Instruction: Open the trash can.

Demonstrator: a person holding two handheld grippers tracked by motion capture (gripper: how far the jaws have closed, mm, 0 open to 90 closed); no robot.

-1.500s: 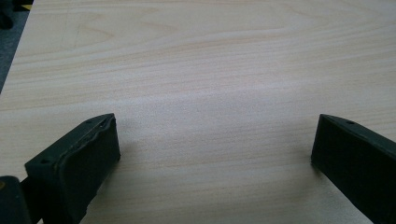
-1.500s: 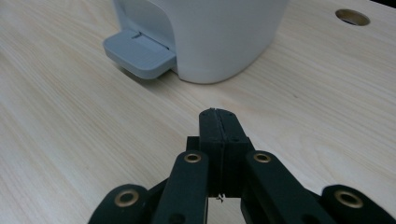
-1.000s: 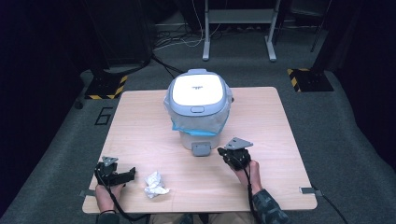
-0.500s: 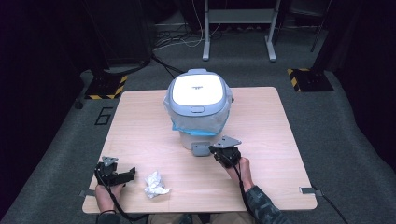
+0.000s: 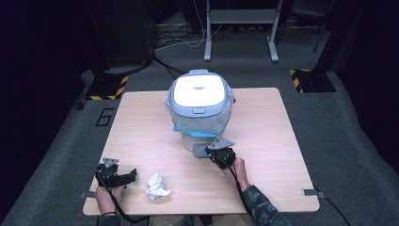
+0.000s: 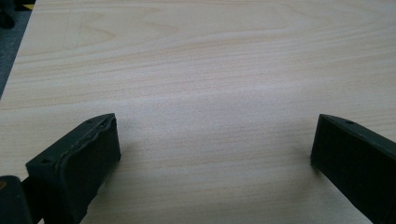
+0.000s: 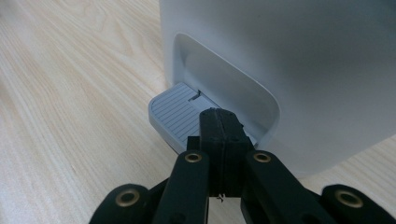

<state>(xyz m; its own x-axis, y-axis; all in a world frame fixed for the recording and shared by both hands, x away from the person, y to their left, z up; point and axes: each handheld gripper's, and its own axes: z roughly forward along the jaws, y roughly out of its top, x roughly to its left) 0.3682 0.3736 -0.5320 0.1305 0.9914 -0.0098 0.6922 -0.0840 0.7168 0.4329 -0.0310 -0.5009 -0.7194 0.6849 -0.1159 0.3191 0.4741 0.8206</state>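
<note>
**Right gripper closes in on the bin's pedal**

Leftward and toward the bin goes the right gripper [image 5: 217,153] since a second ago, when it sat further out to the right, and now it's low at the bin's front. Its jaws are clenched tight together with nothing between them, and from its own view the tips [image 7: 223,125] sit right over the grey ribbed pedal [image 7: 175,113] that sticks out of the recess at the foot of the bin [image 5: 200,106]; whether they're touching it, I can't tell. That bin stands at the middle of the table [image 5: 282,132], white lid down, a blue-edged bag liner hanging from under the rim. Over at the near left, the left gripper [image 5: 123,176] hasn't budged, jaws spread wide, pointing across bare wood. Just to its right lies a crumpled paper [image 5: 155,186], apart from both grippers
</note>
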